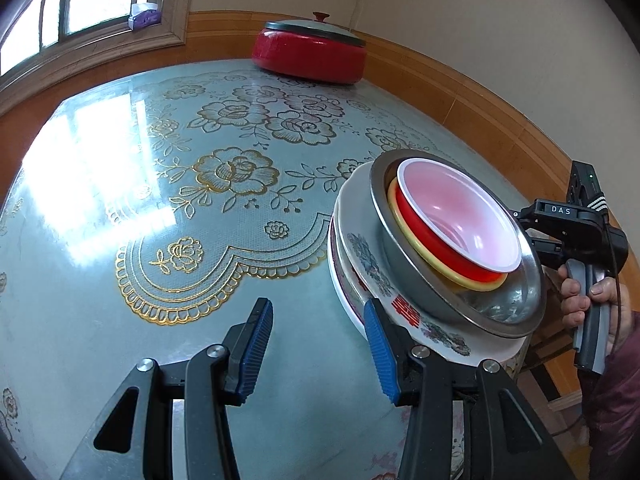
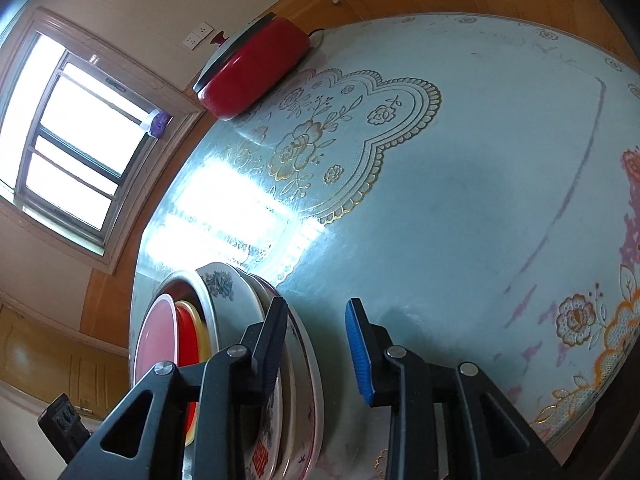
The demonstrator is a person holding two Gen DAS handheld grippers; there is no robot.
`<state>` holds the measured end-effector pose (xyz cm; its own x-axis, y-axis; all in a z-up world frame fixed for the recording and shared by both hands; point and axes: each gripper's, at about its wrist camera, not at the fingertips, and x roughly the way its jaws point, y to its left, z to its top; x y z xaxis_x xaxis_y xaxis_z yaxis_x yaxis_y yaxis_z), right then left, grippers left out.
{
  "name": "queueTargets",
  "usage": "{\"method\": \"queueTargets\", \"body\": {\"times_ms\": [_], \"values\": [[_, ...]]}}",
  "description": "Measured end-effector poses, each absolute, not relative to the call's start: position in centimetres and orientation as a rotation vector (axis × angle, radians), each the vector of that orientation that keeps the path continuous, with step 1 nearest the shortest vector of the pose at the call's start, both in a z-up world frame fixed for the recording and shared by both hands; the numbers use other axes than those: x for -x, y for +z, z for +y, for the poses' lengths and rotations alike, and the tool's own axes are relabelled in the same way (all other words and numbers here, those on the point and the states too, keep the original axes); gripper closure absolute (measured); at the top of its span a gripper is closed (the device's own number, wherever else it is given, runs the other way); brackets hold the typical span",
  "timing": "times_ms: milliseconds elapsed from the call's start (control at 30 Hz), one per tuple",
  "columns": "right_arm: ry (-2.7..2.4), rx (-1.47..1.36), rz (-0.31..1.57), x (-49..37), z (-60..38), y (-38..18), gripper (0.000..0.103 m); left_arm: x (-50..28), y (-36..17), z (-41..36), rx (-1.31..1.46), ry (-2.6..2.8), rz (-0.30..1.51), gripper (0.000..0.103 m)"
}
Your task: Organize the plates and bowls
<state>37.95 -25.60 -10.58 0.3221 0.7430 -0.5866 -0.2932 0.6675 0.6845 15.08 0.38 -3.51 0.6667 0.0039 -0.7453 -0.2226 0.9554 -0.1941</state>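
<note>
Sitting at the bench (image 1: 100, 320) edge: stack of white floral ceramic plates (image 1: 360, 248), steel bowl (image 1: 532, 280), yellow plate, red bowl and pink-lined white bowl (image 1: 460, 216) nested on top. Left claw (image 1: 320, 354) part open, empty, stack just right of it. Right claw (image 2: 316, 354) part open, plates' rims between pads; grip unclear.

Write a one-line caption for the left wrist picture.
Stacked plates and nested bowls sit on a floral table, open left tongs nearby.
</note>
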Motion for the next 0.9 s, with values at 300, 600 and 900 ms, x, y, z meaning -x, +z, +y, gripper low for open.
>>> {"method": "queueTargets", "body": {"times_ms": [300, 600, 900], "values": [[0.74, -0.518, 1.056, -39.5, -24.6, -10.2, 0.071, -15.2, -3.6, 1.5, 0.343, 0.16, 0.845, 0.056], [0.733, -0.495, 1.073, -40.8, -22.9, -10.1, 0.071, -17.2, -3.6, 2.7, 0.319, 0.201, 0.848, 0.054], [0.754, -0.448, 1.066, -41.3, -21.3, -9.3, 0.071, -18.8, -3.0, 2.3, 0.273, 0.191, 0.834, 0.055]]}}
